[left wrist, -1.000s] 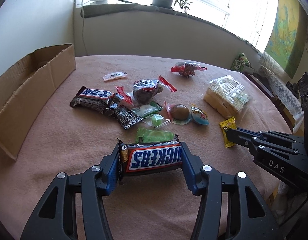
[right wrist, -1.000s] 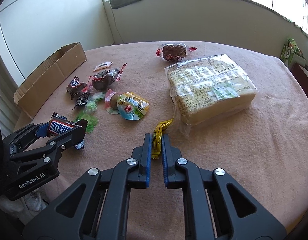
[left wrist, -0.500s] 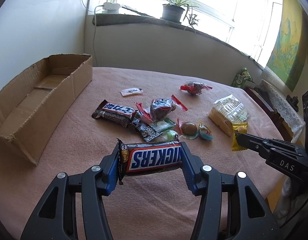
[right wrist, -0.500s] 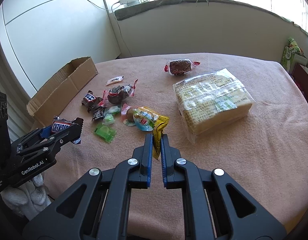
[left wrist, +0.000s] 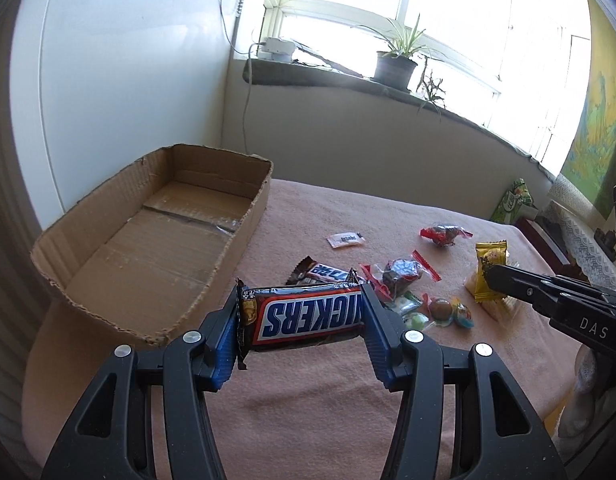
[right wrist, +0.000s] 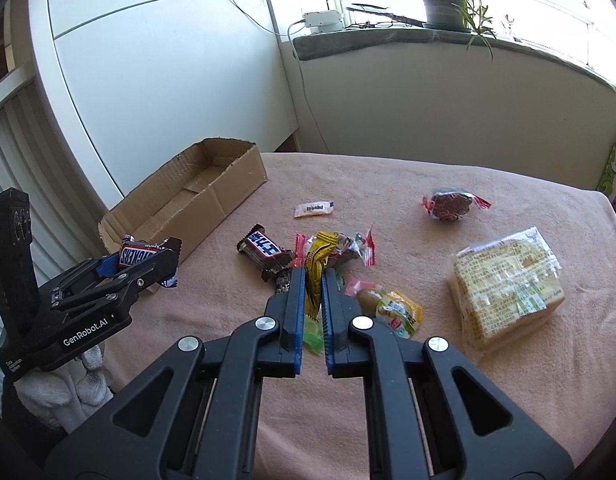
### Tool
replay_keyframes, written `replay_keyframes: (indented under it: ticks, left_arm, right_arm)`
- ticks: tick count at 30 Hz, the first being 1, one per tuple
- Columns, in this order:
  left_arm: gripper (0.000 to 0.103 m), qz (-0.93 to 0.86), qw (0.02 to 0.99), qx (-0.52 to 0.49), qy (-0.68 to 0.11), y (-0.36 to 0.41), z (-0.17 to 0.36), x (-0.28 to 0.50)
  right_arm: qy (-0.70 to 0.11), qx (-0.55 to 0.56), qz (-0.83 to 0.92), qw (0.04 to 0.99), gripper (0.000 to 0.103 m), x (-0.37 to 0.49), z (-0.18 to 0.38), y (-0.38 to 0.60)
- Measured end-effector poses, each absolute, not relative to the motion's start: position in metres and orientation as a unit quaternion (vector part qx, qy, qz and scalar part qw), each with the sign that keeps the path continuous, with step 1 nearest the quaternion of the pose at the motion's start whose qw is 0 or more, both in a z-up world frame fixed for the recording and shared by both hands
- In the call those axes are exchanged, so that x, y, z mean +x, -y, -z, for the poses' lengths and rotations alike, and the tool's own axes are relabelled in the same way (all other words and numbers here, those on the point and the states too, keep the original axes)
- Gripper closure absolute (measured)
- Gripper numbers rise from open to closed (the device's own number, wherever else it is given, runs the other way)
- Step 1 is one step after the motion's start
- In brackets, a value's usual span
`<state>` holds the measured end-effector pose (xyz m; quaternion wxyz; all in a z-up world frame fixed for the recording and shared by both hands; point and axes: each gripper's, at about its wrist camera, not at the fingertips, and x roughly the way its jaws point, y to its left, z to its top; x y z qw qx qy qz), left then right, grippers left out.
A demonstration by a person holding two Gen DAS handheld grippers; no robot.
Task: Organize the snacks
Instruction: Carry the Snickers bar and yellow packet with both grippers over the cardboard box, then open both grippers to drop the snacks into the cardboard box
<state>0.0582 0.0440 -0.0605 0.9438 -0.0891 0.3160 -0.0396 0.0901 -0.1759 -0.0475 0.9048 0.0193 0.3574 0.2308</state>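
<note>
An open brown cardboard box (left wrist: 155,240) sits at the left of the pink-clothed table (left wrist: 308,408). Beside it, the left gripper (left wrist: 301,316) clamps a brown Snickers bar (left wrist: 303,316) crosswise above the cloth. Rightward, loose wrapped snacks (left wrist: 404,280) lie scattered; the right gripper (right wrist: 312,280) pinches a small yellow packet (right wrist: 318,264).

Left black plastic tongs (left wrist: 301,334): angular cut-out arms, silver round screws, ribbed blue pads; side printed "GenRobot.AI". Right black plastic tongs (right wrist: 314,280): same build, "DAS" lettering in white. White knit glove (right wrist: 61,390) worn beneath the left handle.
</note>
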Motion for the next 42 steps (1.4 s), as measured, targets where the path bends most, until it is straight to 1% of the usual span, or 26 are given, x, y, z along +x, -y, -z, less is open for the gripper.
replay_keyframes:
  ticks: [9,19,26,32,39,40,41,42]
  left_arm:
    - [0.05,-0.005,0.948,-0.1,-0.302,-0.097,0.051,0.066]
    - [0.05,-0.038,0.943,-0.112,-0.311,-0.138,0.059,0.082]
    - [0.05,-0.043,0.939,-0.118,-0.319,-0.148,0.064,0.085]
    - [0.049,-0.044,0.938,-0.122,-0.321,-0.153,0.065,0.086]
    - [0.045,-0.045,0.938,-0.12,-0.323,-0.153,0.066,0.086]
    - [0.045,-0.045,0.938,-0.12,-0.322,-0.152,0.066,0.085]
    - [0.045,-0.046,0.939,-0.119,-0.321,-0.152,0.065,0.085]
    - [0.045,-0.047,0.939,-0.118,-0.32,-0.152,0.064,0.085]
  right_arm:
    - [-0.346,0.001,-0.291,0.892,0.095,0.116,0.028,0.109]
    - [-0.351,-0.016,-0.342,0.872,0.095,0.146,0.02,0.027]
    - [-0.371,-0.023,-0.36,0.856,0.095,0.163,0.033,-0.012]
    - [-0.388,-0.02,-0.367,0.845,0.095,0.173,0.044,-0.025]
    - [-0.39,-0.025,-0.373,0.841,0.095,0.177,0.047,-0.031]
    - [-0.39,-0.027,-0.372,0.842,0.094,0.177,0.047,-0.032]
    - [-0.389,-0.028,-0.371,0.843,0.089,0.176,0.046,-0.032]
    - [-0.388,-0.028,-0.369,0.844,0.078,0.176,0.045,-0.031]
